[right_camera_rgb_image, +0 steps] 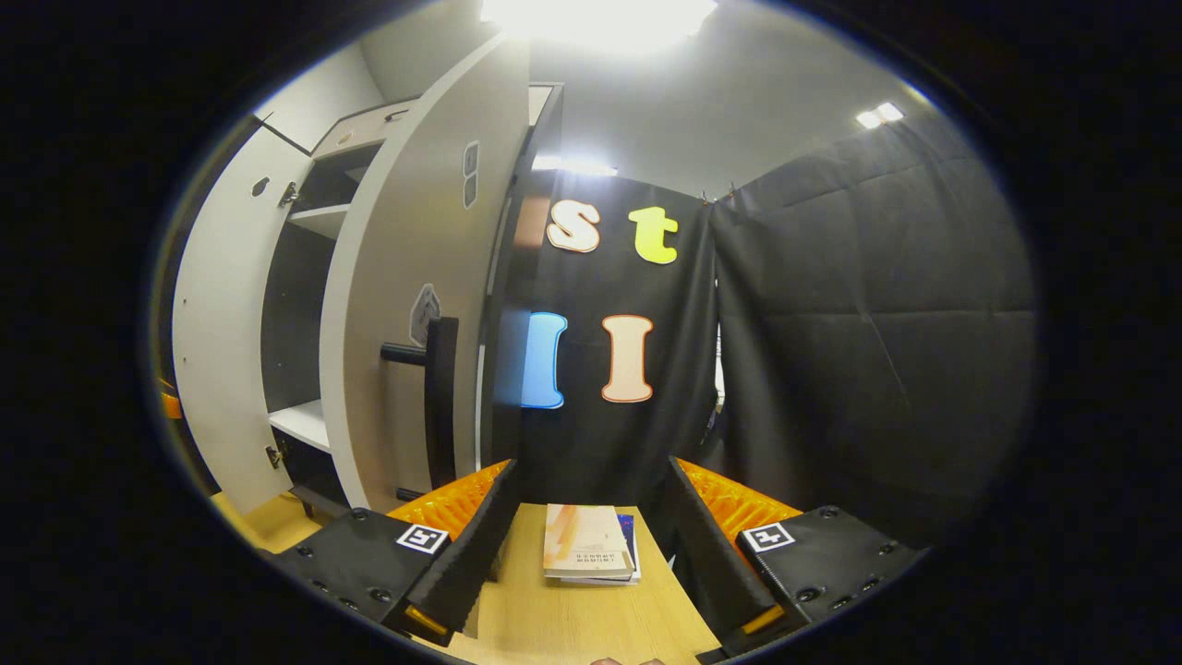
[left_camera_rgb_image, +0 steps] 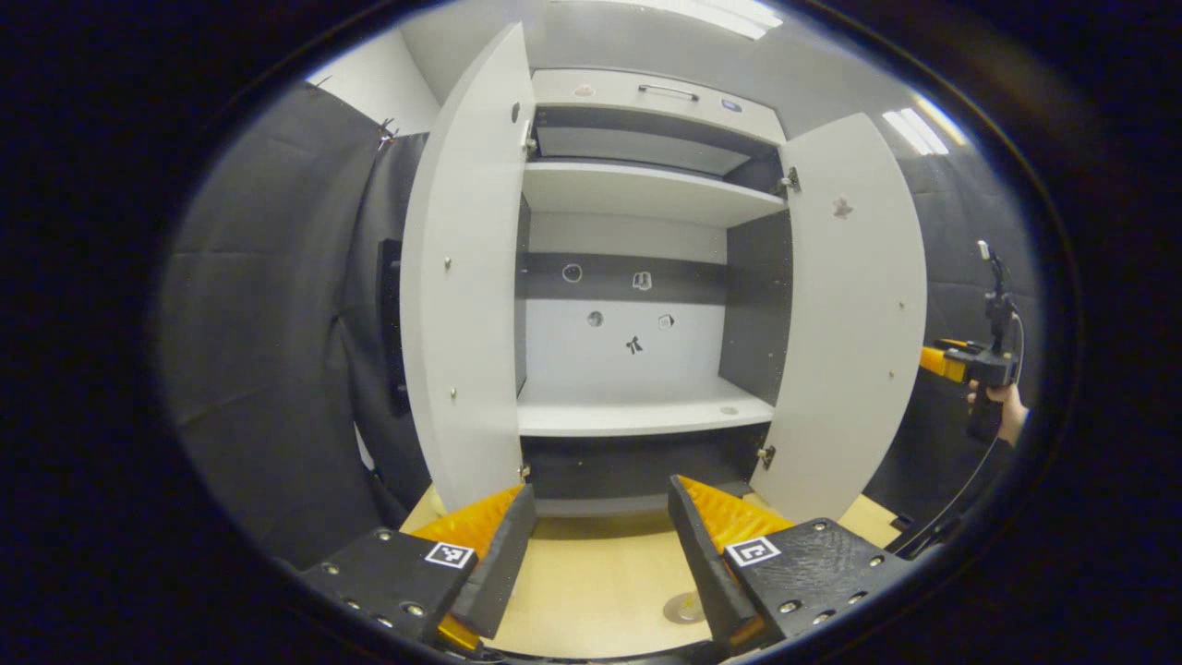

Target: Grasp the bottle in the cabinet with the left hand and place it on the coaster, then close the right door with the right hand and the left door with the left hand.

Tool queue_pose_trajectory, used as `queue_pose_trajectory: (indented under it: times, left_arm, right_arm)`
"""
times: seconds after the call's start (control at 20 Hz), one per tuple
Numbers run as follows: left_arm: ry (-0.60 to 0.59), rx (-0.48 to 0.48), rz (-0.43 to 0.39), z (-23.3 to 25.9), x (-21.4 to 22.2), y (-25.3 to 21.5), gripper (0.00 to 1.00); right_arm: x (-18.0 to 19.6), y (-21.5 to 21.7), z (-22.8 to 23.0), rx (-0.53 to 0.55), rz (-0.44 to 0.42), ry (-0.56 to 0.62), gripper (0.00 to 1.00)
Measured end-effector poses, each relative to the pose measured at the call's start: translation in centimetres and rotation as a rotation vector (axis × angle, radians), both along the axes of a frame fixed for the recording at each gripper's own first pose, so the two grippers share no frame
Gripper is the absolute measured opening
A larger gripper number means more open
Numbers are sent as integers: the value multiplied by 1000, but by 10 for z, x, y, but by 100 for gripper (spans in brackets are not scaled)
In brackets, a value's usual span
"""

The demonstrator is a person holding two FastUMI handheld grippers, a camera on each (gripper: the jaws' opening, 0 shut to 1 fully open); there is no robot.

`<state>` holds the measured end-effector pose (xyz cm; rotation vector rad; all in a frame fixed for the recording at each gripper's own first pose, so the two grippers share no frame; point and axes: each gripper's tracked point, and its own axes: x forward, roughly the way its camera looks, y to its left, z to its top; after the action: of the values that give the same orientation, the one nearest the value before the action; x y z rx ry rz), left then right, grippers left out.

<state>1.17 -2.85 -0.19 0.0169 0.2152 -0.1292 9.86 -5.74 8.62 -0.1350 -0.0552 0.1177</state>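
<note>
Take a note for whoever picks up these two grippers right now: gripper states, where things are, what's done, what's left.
Left hand-held gripper: open, empty, low over the light wooden table, facing the white cabinet.
Right hand-held gripper: open, empty, at the outer face of the white right door, near its black bar handle.
Doors: right door and white left door both wide open.
A small round disc lies on the table by the left gripper's finger; possibly the coaster. Bottle placement: cannot confirm.
Left to do: close the right door with the right gripper, then the left door with the left.
</note>
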Motion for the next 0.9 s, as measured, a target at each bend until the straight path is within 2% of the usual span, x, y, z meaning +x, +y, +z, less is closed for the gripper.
queue_pose_trajectory:
  times: [0.1,0.15,0.25,0.35,0.4,0.5,0.6,0.65,0.9]
  left_arm:
    - [-25,-29,8,7,6,2,87]
    - [-32,-36,13,9,5,5,83]
    - [-38,-38,16,9,7,8,83]
    - [-41,-42,27,2,2,14,83]
    - [-41,-49,33,0,1,16,83]
    - [-34,-72,40,-3,-3,19,83]
    - [-26,-86,48,-9,-7,25,83]
    - [-24,-88,52,-11,-10,29,83]
    - [-24,-105,91,-19,-29,46,83]
  right_arm:
    - [10,6,7,-7,30,0,96]
    - [15,7,11,-7,36,0,96]
    - [20,12,15,5,49,9,96]
    - [20,12,17,14,38,20,92]
    - [18,13,16,16,24,24,96]
    - [12,21,19,10,7,9,96]
    - [7,41,16,17,31,17,96]
    - [5,54,15,28,58,25,92]
    - [3,112,13,67,147,27,92]
